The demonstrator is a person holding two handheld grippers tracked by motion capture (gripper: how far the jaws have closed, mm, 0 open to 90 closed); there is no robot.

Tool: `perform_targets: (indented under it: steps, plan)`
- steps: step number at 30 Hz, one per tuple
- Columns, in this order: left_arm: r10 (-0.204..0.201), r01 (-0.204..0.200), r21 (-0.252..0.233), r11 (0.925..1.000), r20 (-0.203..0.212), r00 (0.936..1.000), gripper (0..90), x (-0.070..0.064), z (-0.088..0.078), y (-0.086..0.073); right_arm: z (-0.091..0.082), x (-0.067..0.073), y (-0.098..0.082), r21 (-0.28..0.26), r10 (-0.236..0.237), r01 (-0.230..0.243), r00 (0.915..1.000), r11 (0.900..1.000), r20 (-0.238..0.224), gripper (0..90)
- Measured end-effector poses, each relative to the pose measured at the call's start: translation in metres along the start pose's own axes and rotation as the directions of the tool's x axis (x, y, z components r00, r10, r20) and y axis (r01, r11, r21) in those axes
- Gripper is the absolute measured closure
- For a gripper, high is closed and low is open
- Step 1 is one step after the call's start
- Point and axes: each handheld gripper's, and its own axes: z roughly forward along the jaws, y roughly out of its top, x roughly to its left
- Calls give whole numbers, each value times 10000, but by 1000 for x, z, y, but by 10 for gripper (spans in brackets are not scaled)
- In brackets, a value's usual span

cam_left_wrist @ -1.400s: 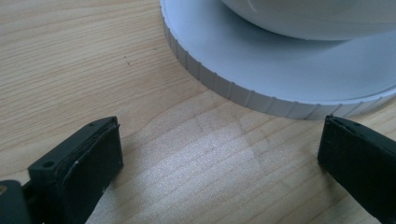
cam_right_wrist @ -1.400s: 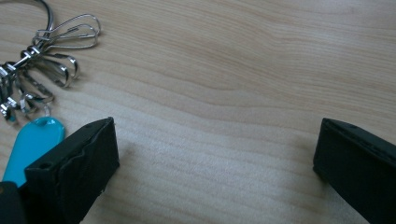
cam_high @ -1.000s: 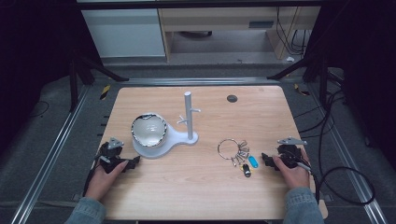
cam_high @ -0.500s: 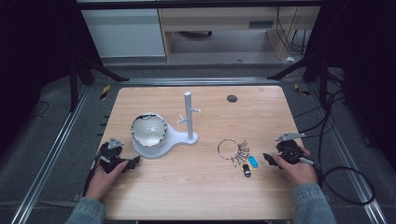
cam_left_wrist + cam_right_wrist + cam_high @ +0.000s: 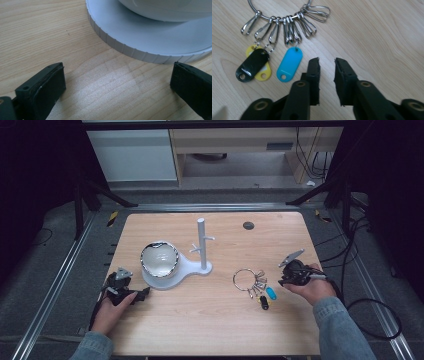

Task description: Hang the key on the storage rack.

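The right gripper [image 5: 327, 62] hovers tilted down just beside the blue tag [image 5: 289, 63] — jaws just closing, nearly together, nothing between them. The left gripper [image 5: 117, 75] rests low on the table [image 5: 200, 320], jaws spread wide and empty — near the white stand base [image 5: 150, 37].

My right gripper [image 5: 327, 65], jaws just closing to a narrow empty gap, sits right of the key ring [image 5: 243, 280]; my left gripper [image 5: 117, 77] gapes wide.

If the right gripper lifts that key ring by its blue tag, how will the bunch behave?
Probably floppy: the blue tag hangs from a loose clip on the key ring, so the rest would likely dangle and swing. The thin metal clips suggest a light bunch that may jingle and shift. The tag looks like smooth plastic, so it could slip between the right gripper pads.
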Motion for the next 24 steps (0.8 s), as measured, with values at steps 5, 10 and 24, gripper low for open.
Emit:
perform_targets:
  steps: [5, 10, 24]
  plan:
    - [4, -4, 3, 10000, 2, 10000, 0, 0, 0, 0, 10, 5, 20, 533, -659, 680, 9970, 9963, -398, 838]
    - [1, -1, 1, 10000, 1, 10000, 0, 0, 0, 0, 17, 10, 40, 901, -1376, 1426, 9887, 9857, -588, 851]
    - [2, -2, 3, 10000, 3, 10000, 0, 0, 0, 0, 43, 13, 55, 1607, -2038, 2175, 9742, 9627, -974, 817]
